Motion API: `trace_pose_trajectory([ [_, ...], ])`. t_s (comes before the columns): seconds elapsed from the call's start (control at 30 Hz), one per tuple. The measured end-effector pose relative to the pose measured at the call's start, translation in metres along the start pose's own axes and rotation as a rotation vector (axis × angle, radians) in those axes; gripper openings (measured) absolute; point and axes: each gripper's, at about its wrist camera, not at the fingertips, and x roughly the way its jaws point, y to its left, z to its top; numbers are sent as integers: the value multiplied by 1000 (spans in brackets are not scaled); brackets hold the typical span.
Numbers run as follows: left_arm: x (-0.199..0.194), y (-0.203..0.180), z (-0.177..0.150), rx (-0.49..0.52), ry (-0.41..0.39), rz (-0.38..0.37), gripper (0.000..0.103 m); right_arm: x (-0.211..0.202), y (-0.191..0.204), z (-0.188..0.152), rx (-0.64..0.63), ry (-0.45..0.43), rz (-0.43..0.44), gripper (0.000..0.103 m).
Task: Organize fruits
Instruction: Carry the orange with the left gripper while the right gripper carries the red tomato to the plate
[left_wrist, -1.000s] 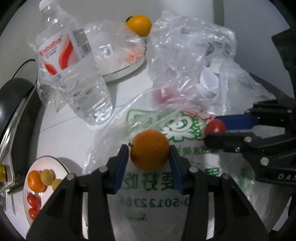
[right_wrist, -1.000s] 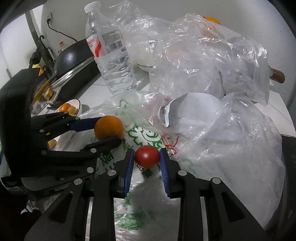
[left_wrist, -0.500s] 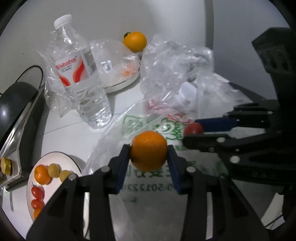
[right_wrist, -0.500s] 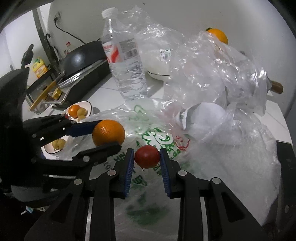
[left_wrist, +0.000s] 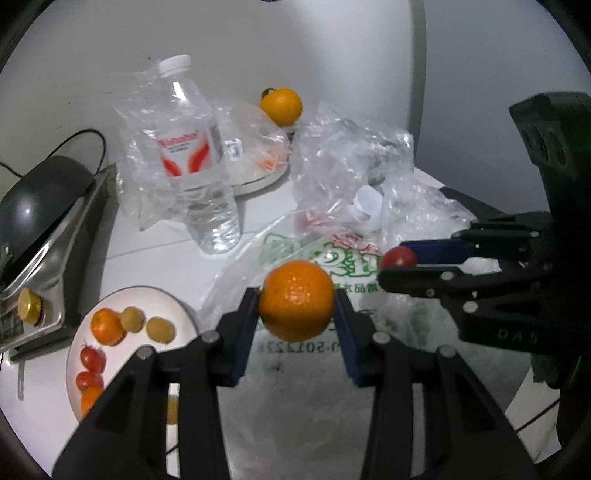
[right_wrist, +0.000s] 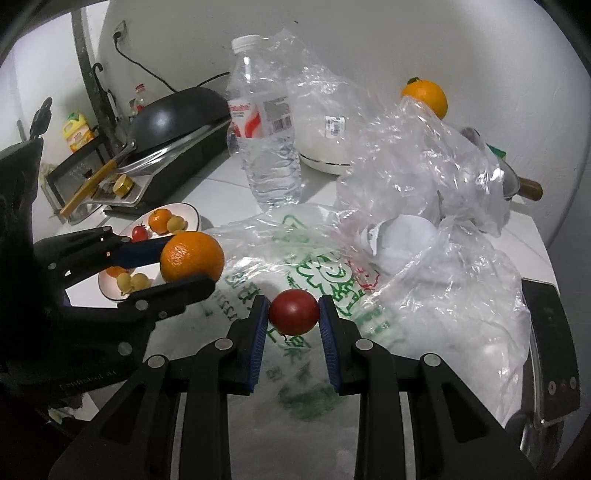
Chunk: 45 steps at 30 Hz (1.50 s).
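My left gripper (left_wrist: 297, 312) is shut on an orange (left_wrist: 296, 300), held in the air above a green-printed plastic bag (left_wrist: 325, 343). My right gripper (right_wrist: 293, 314) is shut on a red cherry tomato (right_wrist: 294, 312), also above the bag; it shows at the right of the left wrist view (left_wrist: 398, 257). The held orange shows at the left of the right wrist view (right_wrist: 192, 256). A white plate (left_wrist: 122, 295) with small oranges, cherry tomatoes and yellow-green fruits lies at lower left. Another orange (left_wrist: 280, 105) sits at the back by the wall.
A water bottle (left_wrist: 192, 158) stands behind the bag. Crumpled clear bags (left_wrist: 351, 166) and a white dish (left_wrist: 258, 177) lie at the back. A black wok (right_wrist: 173, 114) on a stove is at the left. A dark appliance (right_wrist: 554, 350) sits at the right edge.
Both grippers have risen and drawn back from the bag, each still holding its fruit. The plate of fruit has come further into view at the left.
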Motion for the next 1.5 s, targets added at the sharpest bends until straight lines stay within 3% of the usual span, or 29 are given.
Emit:
trace_pose_trajectory([
  [0.57, -50, 46, -28, -74, -66, 27, 41, -5, 67, 13, -100, -3, -3, 30],
  [1.5, -42, 129, -61, -215, -41, 85, 41, 48, 136, 42, -209, 61, 72, 30],
])
